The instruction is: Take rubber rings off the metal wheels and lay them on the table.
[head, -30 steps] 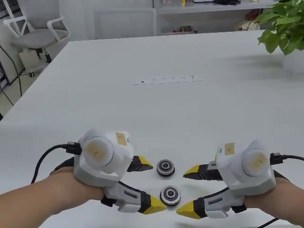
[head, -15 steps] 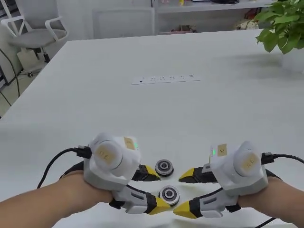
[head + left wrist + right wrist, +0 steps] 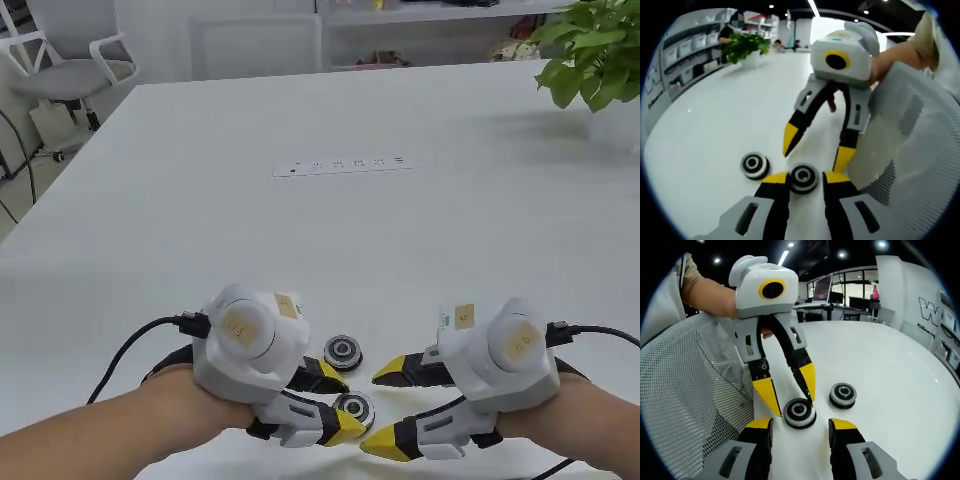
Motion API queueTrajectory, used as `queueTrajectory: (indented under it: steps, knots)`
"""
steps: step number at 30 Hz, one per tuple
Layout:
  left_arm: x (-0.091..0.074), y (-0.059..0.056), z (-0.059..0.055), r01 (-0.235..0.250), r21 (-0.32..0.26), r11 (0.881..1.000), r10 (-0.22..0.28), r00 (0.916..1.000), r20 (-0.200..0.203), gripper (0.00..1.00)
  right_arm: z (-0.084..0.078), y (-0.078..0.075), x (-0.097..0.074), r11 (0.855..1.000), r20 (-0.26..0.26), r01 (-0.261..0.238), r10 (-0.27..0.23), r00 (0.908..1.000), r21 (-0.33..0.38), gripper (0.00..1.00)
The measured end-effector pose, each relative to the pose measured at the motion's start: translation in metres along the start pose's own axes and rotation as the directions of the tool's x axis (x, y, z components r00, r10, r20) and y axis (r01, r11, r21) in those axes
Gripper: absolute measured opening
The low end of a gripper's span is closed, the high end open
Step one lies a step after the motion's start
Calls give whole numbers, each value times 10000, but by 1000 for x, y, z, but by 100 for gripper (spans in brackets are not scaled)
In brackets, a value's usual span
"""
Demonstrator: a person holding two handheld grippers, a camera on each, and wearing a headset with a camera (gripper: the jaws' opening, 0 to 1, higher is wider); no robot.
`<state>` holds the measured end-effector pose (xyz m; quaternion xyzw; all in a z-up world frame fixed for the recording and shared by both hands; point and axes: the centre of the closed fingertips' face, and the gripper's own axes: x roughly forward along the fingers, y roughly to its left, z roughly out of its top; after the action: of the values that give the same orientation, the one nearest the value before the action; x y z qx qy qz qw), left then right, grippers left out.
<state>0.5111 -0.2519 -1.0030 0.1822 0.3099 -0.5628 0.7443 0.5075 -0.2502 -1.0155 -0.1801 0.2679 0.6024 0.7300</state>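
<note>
Nearer wheel: found flat on the white table, dark-rimmed, flanked closely by the narrowed yellow tips of the left gripper, perhaps touching its rim, though could not tell whether truly clamped. Saw the right gripper facing it from the opposite side, jaws spread wide, holding nothing, tips just short of that wheel. Noted the farther wheel just beyond, lying free on the table.

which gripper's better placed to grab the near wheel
Left. The left gripper has its open jaws on either side of the near wheel; the right gripper is open too, but the wheel lies ahead of its tips.
</note>
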Motion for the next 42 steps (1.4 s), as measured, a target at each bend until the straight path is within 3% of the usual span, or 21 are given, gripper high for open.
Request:
queueTrajectory:
  steps: [7, 11, 19, 34, 42]
  knots:
    - [1, 0, -2, -183, 378, 9991, 184, 9998, -44, 21, -1, 1, 1, 10000, -25, -57, 57, 10000, 2, 43]
    - [1, -1, -3, -275, 920, 9954, 291, 9995, -156, 20, -1, 1, 2, 10000, -10, -64, 64, 10000, -18, 43]
    - [2, 3, -3, -401, 872, 9954, 412, 9991, -111, 14, 1, 0, 2, 10000, 77, -76, 76, 9999, 20, 42]
    - [2, 4, -3, -529, 692, 9962, 528, 9986, 29, 14, 2, -2, 8, 9979, 438, -271, 245, 9987, 589, 34]
    - [2, 4, -3, -598, 641, 9961, 598, 9982, 22, 14, 0, 3, 14, 9986, 245, -495, 490, 9985, 203, 30]
